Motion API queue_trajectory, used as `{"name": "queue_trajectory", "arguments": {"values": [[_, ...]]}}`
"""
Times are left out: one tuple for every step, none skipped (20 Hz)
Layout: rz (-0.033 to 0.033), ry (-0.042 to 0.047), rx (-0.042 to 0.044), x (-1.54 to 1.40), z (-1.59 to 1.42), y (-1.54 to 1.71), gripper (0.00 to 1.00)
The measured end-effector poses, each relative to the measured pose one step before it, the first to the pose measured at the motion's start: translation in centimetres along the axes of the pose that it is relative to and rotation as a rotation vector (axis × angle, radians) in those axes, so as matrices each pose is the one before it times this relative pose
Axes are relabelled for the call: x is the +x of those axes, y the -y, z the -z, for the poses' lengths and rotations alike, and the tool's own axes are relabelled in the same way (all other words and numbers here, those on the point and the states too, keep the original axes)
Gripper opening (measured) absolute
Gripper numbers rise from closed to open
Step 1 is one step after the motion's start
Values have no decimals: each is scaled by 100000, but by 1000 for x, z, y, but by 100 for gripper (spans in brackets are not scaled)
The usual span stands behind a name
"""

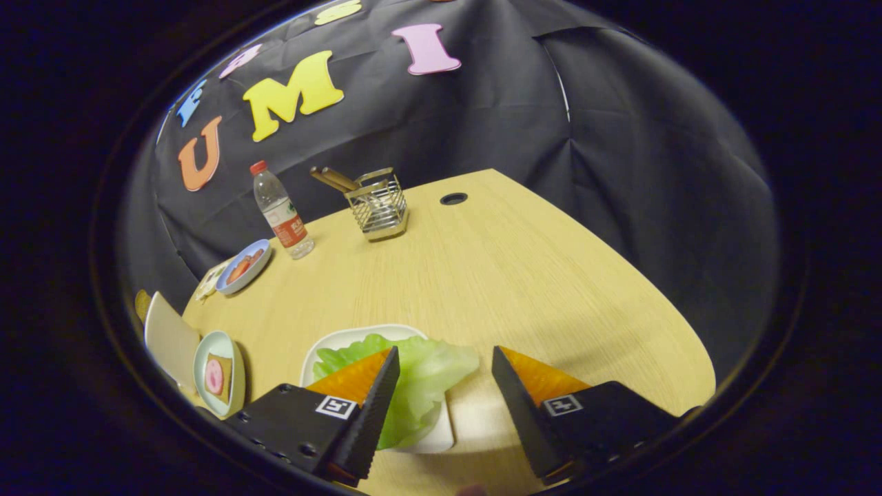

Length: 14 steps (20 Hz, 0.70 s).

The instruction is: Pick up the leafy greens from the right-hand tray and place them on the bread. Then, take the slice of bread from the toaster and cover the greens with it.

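The leafy greens (422, 380) lie on a white tray (348, 339) on the wooden table. My gripper (446, 362) is open just over the tray's right part. Its left finger (372, 399) covers part of the greens; the right finger (524, 403) stands over bare table beside the tray. A leaf edge reaches into the gap between the fingers. To the left, a pale green plate (234, 375) holds a slice of bread (219, 377) with a pink round slice on it. A cream-coloured appliance (169, 337), perhaps the toaster, stands just behind that plate.
Farther back on the left are a blue plate (242, 267) with red food, a water bottle (281, 210) and a metal wire holder (377, 204) with wooden sticks. A round cable hole (453, 199) sits near the table's far edge.
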<state>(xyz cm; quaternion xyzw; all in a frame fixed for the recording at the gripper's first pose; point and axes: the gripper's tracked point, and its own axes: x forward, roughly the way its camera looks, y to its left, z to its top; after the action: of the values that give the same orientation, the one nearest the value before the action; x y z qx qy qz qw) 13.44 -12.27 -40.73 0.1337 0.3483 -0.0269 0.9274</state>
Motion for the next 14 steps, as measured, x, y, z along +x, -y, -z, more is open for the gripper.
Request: {"name": "queue_trajectory", "arguments": {"values": [[904, -1341, 115, 129, 311, 76, 72], [-576, -607, 560, 22, 70, -45, 62], [-344, -701, 463, 147, 224, -167, 61], [1378, 50, -369, -176, -270, 289, 55], [-82, 716, 156, -21, -114, -31, 50], [216, 84, -490, -62, -78, -170, 44], [-238, 585, -567, -178, -76, -142, 44], [-150, 668, -788, 95, -341, -137, 44], [848, 1528, -465, -388, 30, 144, 36], [932, -96, -860, 355, -142, 31, 28], [-58, -226, -729, 37, -12, -33, 20], [0, 119, -580, -1125, -941, 40, 12], [-49, 782, 66, 722, 570, -61, 8], [-1823, 547, -213, -24, -404, -423, 4]]}}
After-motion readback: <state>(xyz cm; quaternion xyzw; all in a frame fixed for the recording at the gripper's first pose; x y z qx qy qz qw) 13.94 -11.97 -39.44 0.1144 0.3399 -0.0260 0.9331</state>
